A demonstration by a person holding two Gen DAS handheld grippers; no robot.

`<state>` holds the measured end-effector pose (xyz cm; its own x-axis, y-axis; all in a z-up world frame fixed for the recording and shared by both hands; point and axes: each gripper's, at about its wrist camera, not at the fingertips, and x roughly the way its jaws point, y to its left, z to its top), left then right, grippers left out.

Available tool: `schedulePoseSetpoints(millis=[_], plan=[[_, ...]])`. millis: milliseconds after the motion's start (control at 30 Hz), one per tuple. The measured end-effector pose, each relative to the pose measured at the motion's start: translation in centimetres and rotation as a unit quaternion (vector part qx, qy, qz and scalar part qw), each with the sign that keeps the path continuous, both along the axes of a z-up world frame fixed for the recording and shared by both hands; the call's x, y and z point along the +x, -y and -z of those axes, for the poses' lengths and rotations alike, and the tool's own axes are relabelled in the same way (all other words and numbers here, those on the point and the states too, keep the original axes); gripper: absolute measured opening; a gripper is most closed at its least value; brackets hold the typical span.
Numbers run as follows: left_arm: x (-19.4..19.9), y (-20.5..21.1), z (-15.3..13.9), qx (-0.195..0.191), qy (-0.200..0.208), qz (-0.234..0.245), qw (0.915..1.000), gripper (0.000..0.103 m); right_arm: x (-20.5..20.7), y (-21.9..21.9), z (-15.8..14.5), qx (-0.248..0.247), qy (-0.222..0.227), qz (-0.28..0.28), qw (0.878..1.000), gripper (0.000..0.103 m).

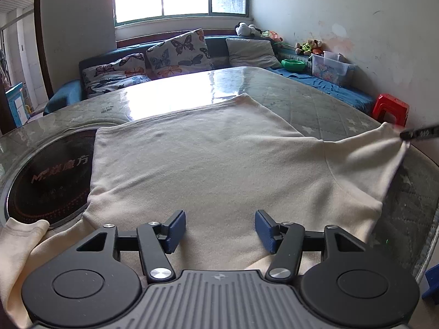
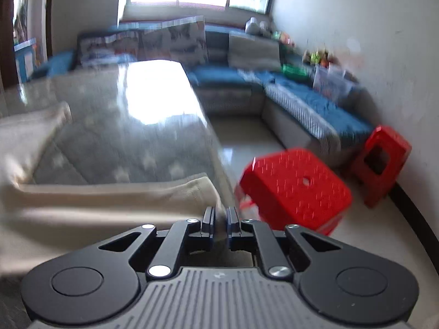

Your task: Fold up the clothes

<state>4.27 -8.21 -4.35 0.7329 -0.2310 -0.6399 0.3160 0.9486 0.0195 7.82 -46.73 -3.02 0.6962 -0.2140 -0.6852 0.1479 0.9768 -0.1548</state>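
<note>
The right-wrist view was smeared with blur, so the sofa (image 2: 307,109), the cushions and the toys along the wall could only be made out as patches of colour. What stayed sharp there was the right gripper (image 2: 220,220) itself: its two dark pads stood pressed almost together, pinching a fold of the cream garment (image 2: 109,200) at the table's right edge. The cloth between the pads was only a pale sliver, and how much of it they held could not be told. Beyond that edge stood a red plastic stool (image 2: 296,186) on the floor, with a second red stool (image 2: 381,161) against the wall.

In the left-wrist view the cream garment (image 1: 208,159) lay spread flat over the near half of the table (image 1: 315,104), its near hem running under the camera body and out of sight. Its right sleeve (image 1: 378,148) was drawn out toward the table's right edge, where a dark fingertip of the right gripper (image 1: 417,134) entered from the picture's border, the rest cut off. The left sleeve (image 1: 24,233) bunched at the near left corner, partly cropped.

The left gripper (image 1: 220,230) hung over the near middle of the garment with its blue pads (image 1: 175,230) spread apart, and cloth showed between them; whether the tips touched the cloth could not be told.

A round black hotplate (image 1: 52,175) set into the table's left side was half covered by the garment. Its printed mark read "MF" followed by Chinese characters ending in "方"; the middle characters were too faint to read.
</note>
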Motion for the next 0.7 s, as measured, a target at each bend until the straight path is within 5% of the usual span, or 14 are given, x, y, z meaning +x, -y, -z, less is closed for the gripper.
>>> schedulePoseSetpoints(millis=[167,300,400,700], plan=[[-0.8,-0.4,-0.2,0.004,0.000,0.001,1.0000,0.061,-0.2,-0.7,-1.4,-0.011,0.018,0.000,1.000,0.013],[-1.4,-0.7,-0.2,-0.003,-0.002,-0.003,1.0000,0.062,-0.4,-3.4,-3.6,0.015,0.043,-0.060,0.997,0.022],[-1.8,-0.8,-0.2,-0.006,-0.002,-0.008,1.0000,0.062,0.1,-7.3,-4.9,0.044,0.056,-0.140,0.988,0.033],[-3.3,-2.2,-0.3,-0.026,-0.008,-0.027,0.9993,0.067,2.7,-17.7,-3.6,0.092,0.032,-0.304,0.948,0.033]])
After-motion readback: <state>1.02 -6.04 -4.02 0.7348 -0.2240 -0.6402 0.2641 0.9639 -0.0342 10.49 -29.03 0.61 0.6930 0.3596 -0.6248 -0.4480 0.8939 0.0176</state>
